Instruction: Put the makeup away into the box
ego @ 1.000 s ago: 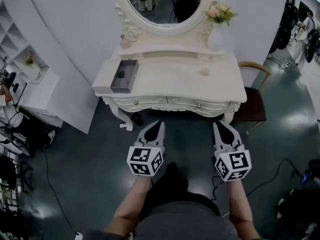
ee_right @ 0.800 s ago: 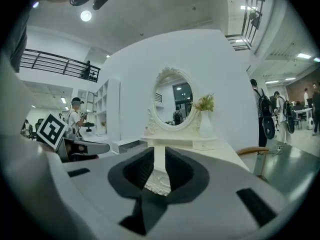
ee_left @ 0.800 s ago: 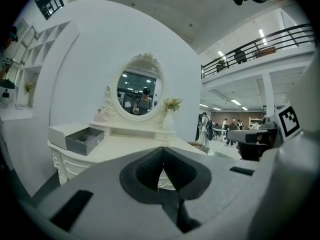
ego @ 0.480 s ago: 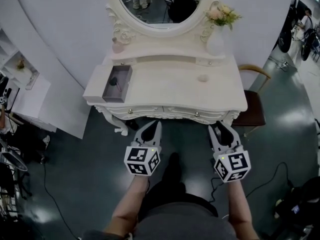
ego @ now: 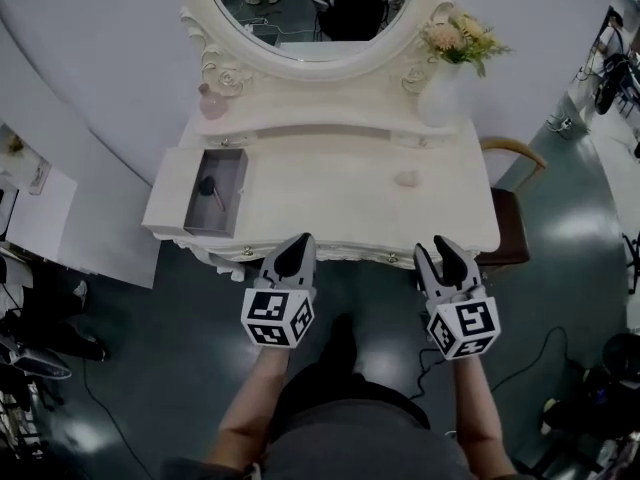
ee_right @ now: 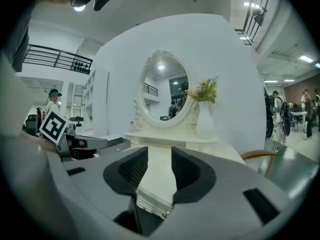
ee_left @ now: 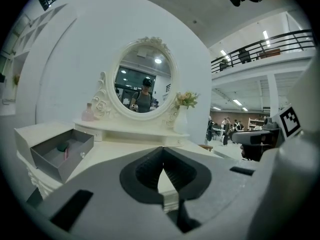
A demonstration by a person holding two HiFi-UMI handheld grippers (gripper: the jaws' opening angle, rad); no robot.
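Approach step. Nothing is lifted yet, and both grippers hang just short of the front edge of the worktop (ego: 320,203).

- Box (ego: 228,218): grey, open-topped, at the worktop's left end.
- Left gripper (ego: 297,242): in front of the box and to its right. Jaws are closed tip to tip with nothing between them.
- Right gripper (ego: 434,249): further right of the box, well apart from it. Jaws have just been opening and now stand wide and empty, with only the worktop edge showing through the gap.
- Makeup piece (ego: 407,178): small, pale pinkish and low, lying alone far to the right of the box. Its kind is too small to tell.
- Pink bottle (ego: 212,103): on the raised shelf behind the box. Whether it counts as makeup to stow is unclear.

Doing the step well (judgement): the right gripper sits on the far side from the box, nearest the makeup piece, so it is the natural one for the pick.
- Keep its jaws wide and come in low over the edge.
- Straddle the piece before closing, because a small flat thing is likely to skid if one jaw touches first.
- Keep the left gripper clear of the carry path back to the box.

Containers: the box already holds a dark round item (ego: 207,185) and a slim pink stick (ee_left: 66,154). Most of its floor is bare.
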